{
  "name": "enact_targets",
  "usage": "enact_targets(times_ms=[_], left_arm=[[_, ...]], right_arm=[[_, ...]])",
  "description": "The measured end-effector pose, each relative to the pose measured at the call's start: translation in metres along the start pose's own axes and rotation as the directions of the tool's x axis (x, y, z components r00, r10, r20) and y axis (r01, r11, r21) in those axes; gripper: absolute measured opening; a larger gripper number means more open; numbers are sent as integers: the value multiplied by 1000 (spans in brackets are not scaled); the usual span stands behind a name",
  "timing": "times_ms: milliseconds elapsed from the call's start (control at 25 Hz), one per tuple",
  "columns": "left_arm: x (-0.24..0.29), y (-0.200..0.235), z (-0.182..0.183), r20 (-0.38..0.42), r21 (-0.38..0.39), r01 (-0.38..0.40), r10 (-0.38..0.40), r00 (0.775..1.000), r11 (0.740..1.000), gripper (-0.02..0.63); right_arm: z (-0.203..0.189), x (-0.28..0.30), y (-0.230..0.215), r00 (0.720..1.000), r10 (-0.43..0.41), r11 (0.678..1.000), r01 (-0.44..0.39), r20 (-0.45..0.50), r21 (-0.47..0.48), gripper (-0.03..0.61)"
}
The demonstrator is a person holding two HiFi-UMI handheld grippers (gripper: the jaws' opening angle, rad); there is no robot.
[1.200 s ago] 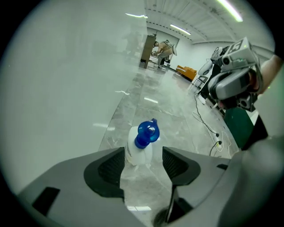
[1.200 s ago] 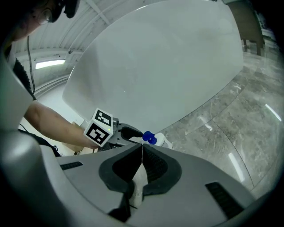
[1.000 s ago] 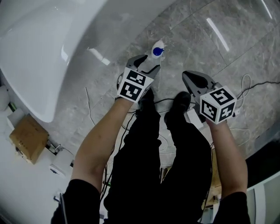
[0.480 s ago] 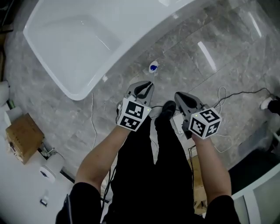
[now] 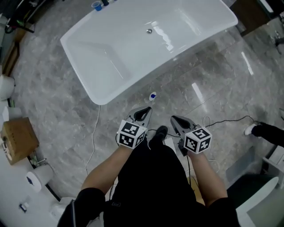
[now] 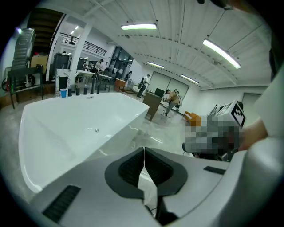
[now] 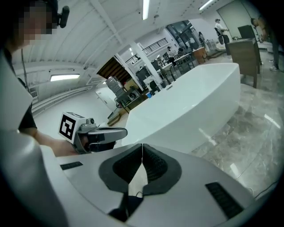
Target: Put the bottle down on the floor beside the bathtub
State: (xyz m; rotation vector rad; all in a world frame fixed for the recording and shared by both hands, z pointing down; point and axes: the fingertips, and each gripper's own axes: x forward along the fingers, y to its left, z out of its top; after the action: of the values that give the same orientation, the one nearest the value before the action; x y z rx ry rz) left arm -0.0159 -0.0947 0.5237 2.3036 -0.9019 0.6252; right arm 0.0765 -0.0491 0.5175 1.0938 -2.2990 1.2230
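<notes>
A small bottle with a blue cap [image 5: 153, 95] stands upright on the grey marble floor right beside the white bathtub [image 5: 133, 57]. My left gripper [image 5: 145, 110] hangs well above and short of it, shut with nothing between its pads; in the left gripper view [image 6: 143, 155] the jaws meet, and the bottle is out of sight there. My right gripper [image 5: 174, 119] is level with it to the right, also shut and empty, as the right gripper view [image 7: 142, 153] shows. The tub [image 7: 186, 108] fills the space ahead of both.
Cables [image 5: 94, 133] trail over the floor near the person's legs and shoe [image 5: 159, 134]. A cardboard box [image 5: 15, 139] and paper rolls [image 5: 37, 177] lie at the left. A blue cup [image 5: 96, 5] stands beyond the tub. Another shoe [image 5: 266, 131] shows at the right edge.
The left gripper has let go of the bottle and shut empty. Both grippers and the head have risen far above the floor, so the whole tub shows and the bottle looks small.
</notes>
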Motion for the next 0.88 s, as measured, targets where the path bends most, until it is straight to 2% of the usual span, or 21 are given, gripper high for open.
enact_targets(times_ms=[120,400,600,680,760,880], left_arm=[[-32,-13,31,29,7,-6,5,1000,1000,20],[-78,-45,102,81,105,4,-13,997,994,20],[-107,-61,132,116,120,1,-15,993,993,20],[-116,-67,140,122,133,-2,-14,992,991,20],[-125,-71,150,129,149,-4,-15,992,989,20],[-148,-72,164,156,153,-15,-9,988,988,20]], right_arm=[[25,-29,16,999,-23,999,24,45,-21,28],[82,-94,34,983,-71,996,79,171,-36,28],[109,-134,47,962,-86,994,100,260,-40,28],[118,-153,47,943,-121,990,136,311,-26,28],[129,-172,46,912,-171,982,187,373,-7,28],[144,-195,55,867,-189,980,198,460,30,28]])
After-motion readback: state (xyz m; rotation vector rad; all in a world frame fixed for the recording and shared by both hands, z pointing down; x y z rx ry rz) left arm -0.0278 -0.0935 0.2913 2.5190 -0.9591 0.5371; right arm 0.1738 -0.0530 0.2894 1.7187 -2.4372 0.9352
